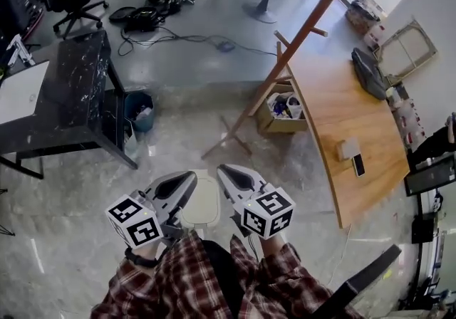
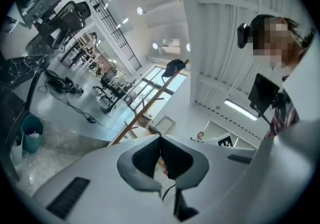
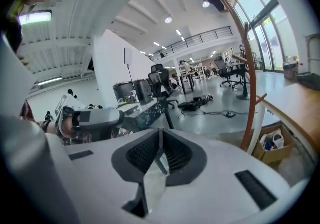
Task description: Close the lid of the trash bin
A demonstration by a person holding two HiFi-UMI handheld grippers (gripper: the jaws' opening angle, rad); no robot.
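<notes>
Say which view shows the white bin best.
Head view. The white bin is seen from above, low in the centre, top in plain sight. The left and right gripper views look out across the room and show none of it.

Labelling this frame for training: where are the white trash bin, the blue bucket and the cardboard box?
white trash bin [image 1: 201, 204], head view, on its pale lid.
blue bucket [image 1: 139, 96], head view, on its rim.
cardboard box [image 1: 279, 126], head view, on its front wall.
</notes>
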